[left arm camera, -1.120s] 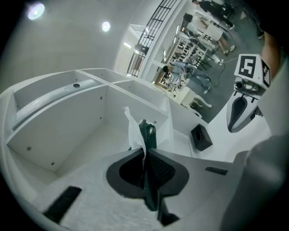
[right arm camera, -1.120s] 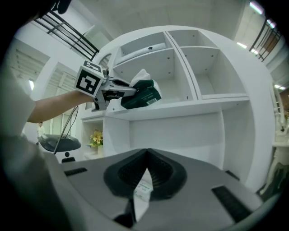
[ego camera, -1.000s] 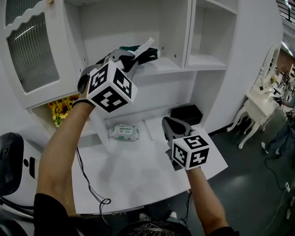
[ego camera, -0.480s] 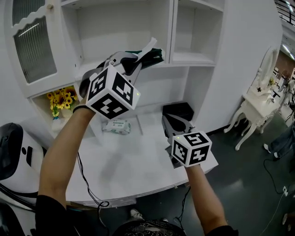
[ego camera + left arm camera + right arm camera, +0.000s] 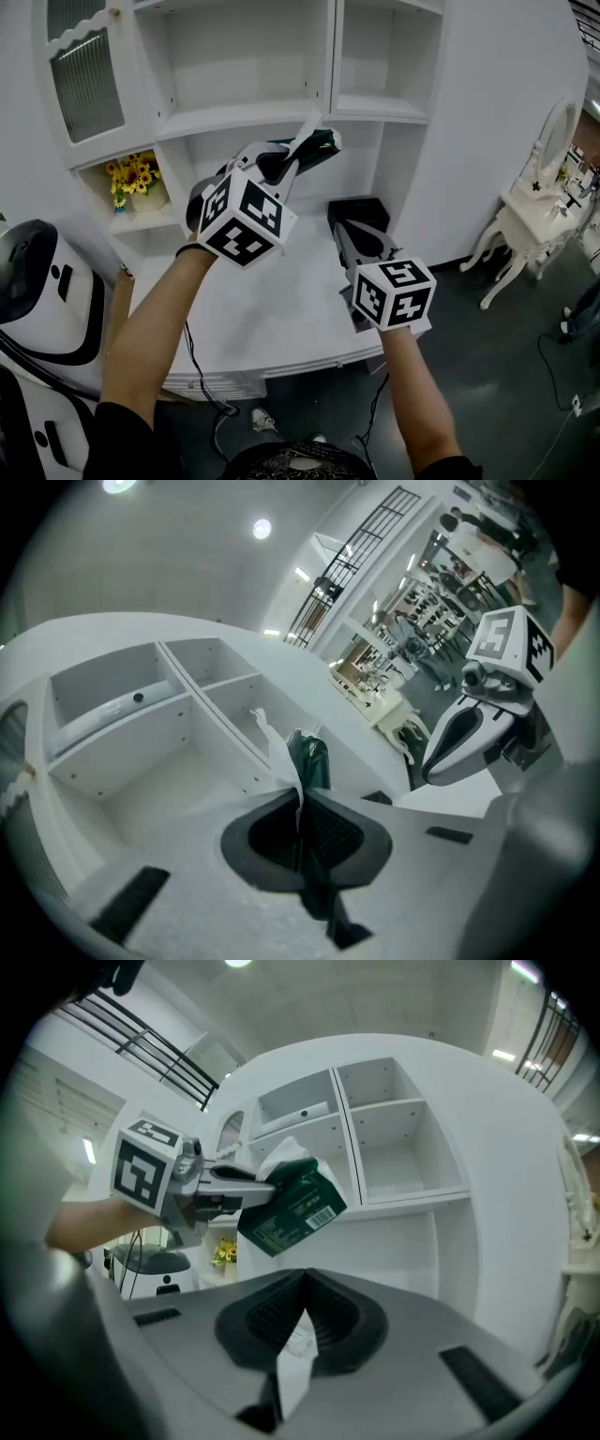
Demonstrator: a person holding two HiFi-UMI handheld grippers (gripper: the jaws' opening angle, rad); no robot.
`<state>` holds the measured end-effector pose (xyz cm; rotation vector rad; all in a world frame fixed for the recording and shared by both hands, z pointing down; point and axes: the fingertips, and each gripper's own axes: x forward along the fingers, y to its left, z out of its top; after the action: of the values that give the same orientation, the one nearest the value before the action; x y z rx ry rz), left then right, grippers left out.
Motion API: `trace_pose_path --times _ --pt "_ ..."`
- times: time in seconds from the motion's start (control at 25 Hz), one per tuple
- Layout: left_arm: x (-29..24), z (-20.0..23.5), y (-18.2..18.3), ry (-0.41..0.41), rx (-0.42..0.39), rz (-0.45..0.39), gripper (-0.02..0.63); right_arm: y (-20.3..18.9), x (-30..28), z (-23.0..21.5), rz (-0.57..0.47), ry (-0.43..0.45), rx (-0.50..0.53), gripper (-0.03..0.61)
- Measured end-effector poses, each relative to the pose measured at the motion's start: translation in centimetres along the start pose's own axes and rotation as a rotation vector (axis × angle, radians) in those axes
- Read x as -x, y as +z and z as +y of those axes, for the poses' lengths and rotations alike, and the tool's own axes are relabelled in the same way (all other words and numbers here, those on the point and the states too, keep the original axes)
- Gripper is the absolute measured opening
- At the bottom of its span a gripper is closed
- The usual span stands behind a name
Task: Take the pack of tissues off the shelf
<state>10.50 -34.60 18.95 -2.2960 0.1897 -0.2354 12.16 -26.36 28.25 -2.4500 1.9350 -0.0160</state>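
The pack of tissues (image 5: pixel 317 150) is dark green with a white tissue sticking out of its top. It hangs in the air in front of the white shelf unit, below the shelf board (image 5: pixel 244 118). My left gripper (image 5: pixel 292 161) is shut on its edge; in the left gripper view the pack (image 5: pixel 309 759) rises from the closed pads (image 5: pixel 323 832). The right gripper view shows the pack (image 5: pixel 292 1206) and the left gripper (image 5: pixel 246 1183) from the side. My right gripper (image 5: pixel 345 228) is low over the table, shut on a thin white printed slip (image 5: pixel 293 1354).
The white table (image 5: pixel 281 323) lies below both grippers, with a black box (image 5: pixel 361 208) at its back right. Yellow flowers (image 5: pixel 131 174) stand in a low left cubby. A white machine (image 5: pixel 37 281) is at far left and a white dressing table (image 5: pixel 539 202) at far right.
My left gripper has drawn the green pack off the shelf and down in front of it. The white pack on the table is now hidden behind that gripper. The right gripper barely moved.
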Motion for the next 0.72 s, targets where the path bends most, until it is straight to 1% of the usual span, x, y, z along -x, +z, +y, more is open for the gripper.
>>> trace_pose_path --times 0.12,0.24,0.48,0.56,0.72 --pt "0.2 -2.5 -1.0 -0.001 0.103 0.012 0.009 0.0 1.1 -0.4 -0.005 0.010 0.002 0.005" --pt "0.6 -4.7 -2.5 0.005 0.250 0.023 0.009 0.1 1.9 -0.6 -0.009 0.012 0.017 0.005" --pt "2.6 -6.8 -5.9 0.058 0.467 0.051 0.009 0.0 2.2 -0.3 -0.010 0.025 0.031 0.005" --pt "3.3 -7.7 -7.1 0.071 0.518 0.061 0.009 -0.2 2.3 -0.2 -0.010 0.028 0.035 0.005" --pt "4.7 -9.3 -9.1 0.104 0.562 0.087 0.009 -0.7 2.1 0.5 -0.012 0.037 0.056 0.003"
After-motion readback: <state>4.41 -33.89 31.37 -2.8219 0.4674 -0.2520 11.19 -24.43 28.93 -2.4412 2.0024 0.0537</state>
